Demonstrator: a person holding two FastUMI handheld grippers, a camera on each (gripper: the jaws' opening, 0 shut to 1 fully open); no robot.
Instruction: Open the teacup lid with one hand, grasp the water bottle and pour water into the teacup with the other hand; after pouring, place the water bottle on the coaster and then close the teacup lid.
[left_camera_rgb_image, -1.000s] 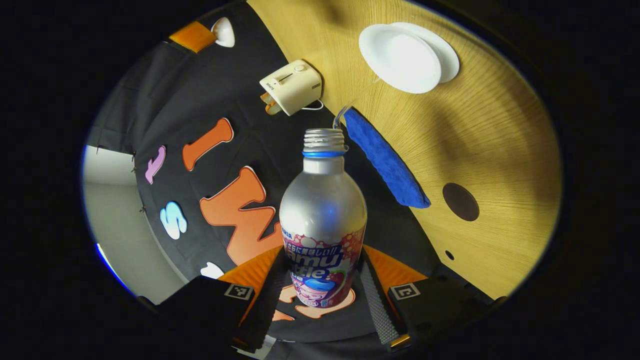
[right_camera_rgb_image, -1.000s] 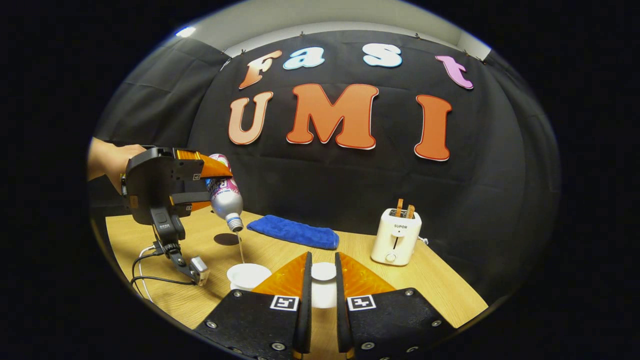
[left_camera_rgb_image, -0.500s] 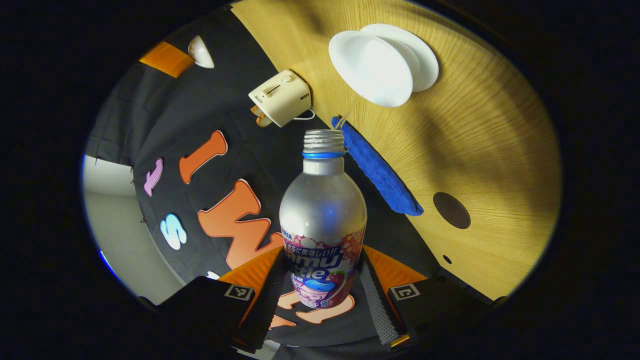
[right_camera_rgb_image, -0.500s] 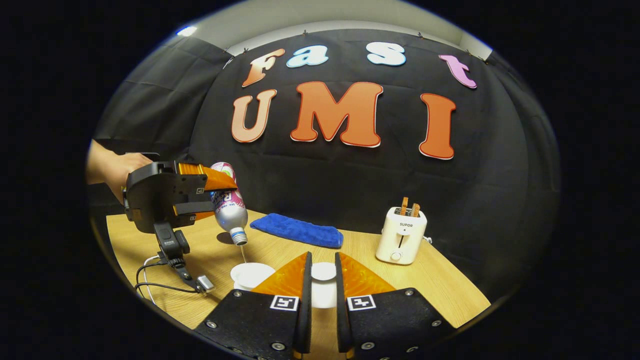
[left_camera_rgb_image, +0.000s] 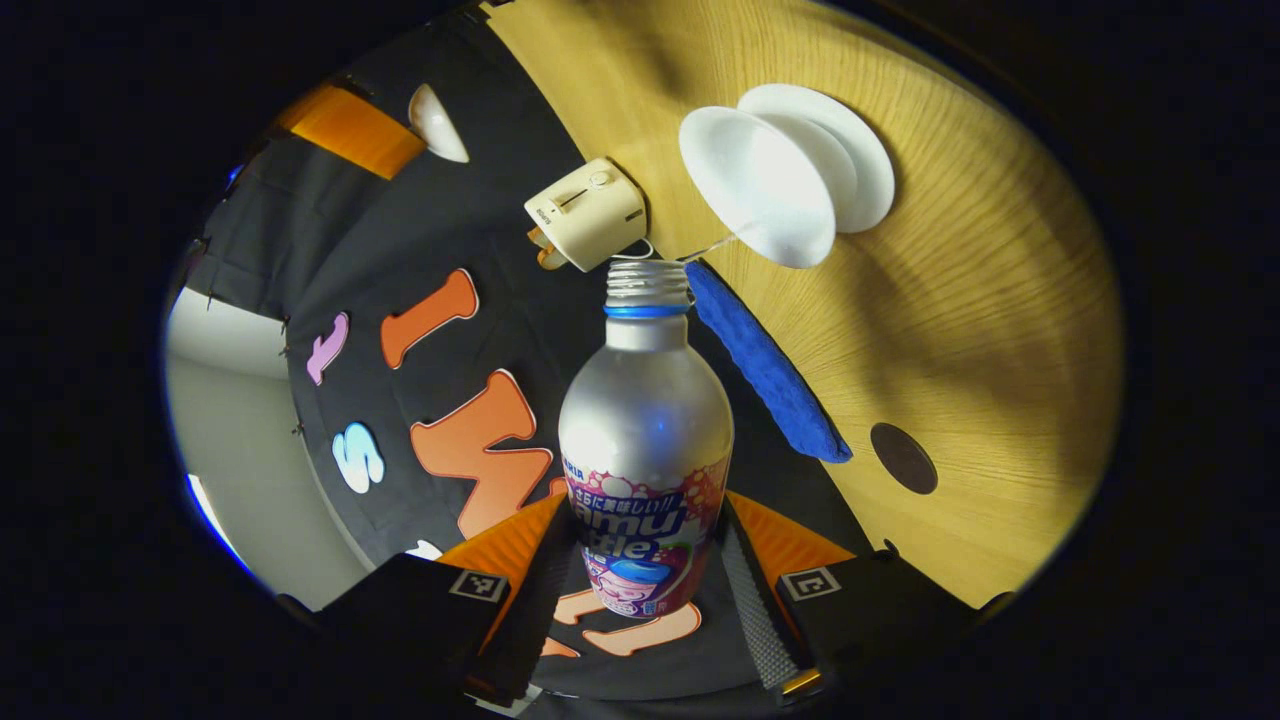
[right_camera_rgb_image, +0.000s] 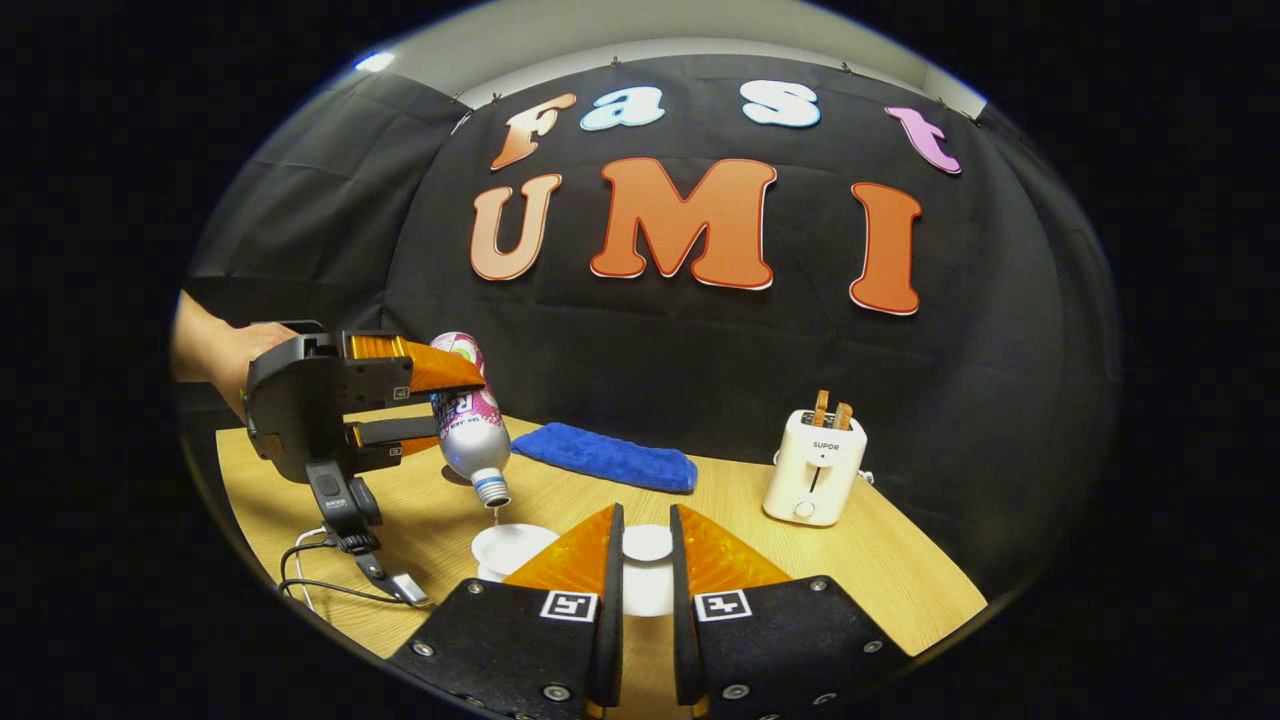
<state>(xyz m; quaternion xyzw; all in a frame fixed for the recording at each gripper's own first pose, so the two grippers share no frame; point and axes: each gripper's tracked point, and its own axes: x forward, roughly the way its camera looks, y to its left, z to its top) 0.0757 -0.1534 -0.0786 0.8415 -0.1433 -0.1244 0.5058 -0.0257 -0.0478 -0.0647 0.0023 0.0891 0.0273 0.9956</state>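
Two risks we log first. We judge the thin stream leaving the water bottle (left_camera_rgb_image: 645, 440) could miss the teacup (right_camera_rgb_image: 512, 548) if the neck drifts sideways, since the mouth hangs just above the cup's near rim rather than over its middle. Water would then run onto the bench (right_camera_rgb_image: 860, 560) toward the cable lying by the cup. A steeper tilt could also overfill such a shallow cup.

The bottle is silver metal with a threaded, uncapped neck, a blue ring below the threads and a printed pink label round its lower half. It is tipped mouth-down over the open white teacup, which sits on a white saucer.

The left tongs (left_camera_rgb_image: 640, 590) are closed on the bottle's labelled body, one finger pressing each side. The right tongs (right_camera_rgb_image: 640, 590) are nearly closed on the white teacup lid (right_camera_rgb_image: 647, 543), held above the bench just right of the cup.

The dark round coaster (left_camera_rgb_image: 903, 458) waits beyond, near a folded blue cloth (right_camera_rgb_image: 610, 458). A cream toaster (right_camera_rgb_image: 815, 470) stands well apart on the right.
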